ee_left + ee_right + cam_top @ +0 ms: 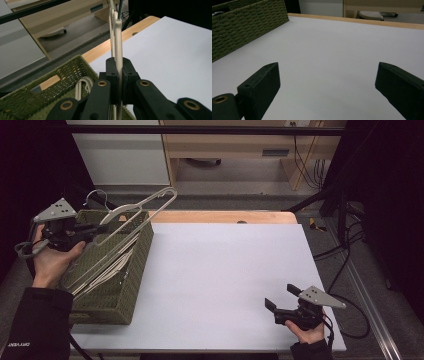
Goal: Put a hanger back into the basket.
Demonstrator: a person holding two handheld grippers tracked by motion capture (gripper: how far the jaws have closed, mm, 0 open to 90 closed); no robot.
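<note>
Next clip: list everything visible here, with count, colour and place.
Basket: one, green, left side of the table.
Held hanger: one, cream, raised over the basket's far end.
Other hangers: several, cream, lying in the basket; count unclear.
Table: one, white top with wood far edge.
Left tool: black, shut on the held hanger.
Right tool: black, open, near right corner.
Hands: two, one per tool, dark sleeves.

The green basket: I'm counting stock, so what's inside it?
The green basket holds several cream hangers lying lengthwise. The left gripper holds one hanger above it. An exact count is hidden by overlap.
</note>
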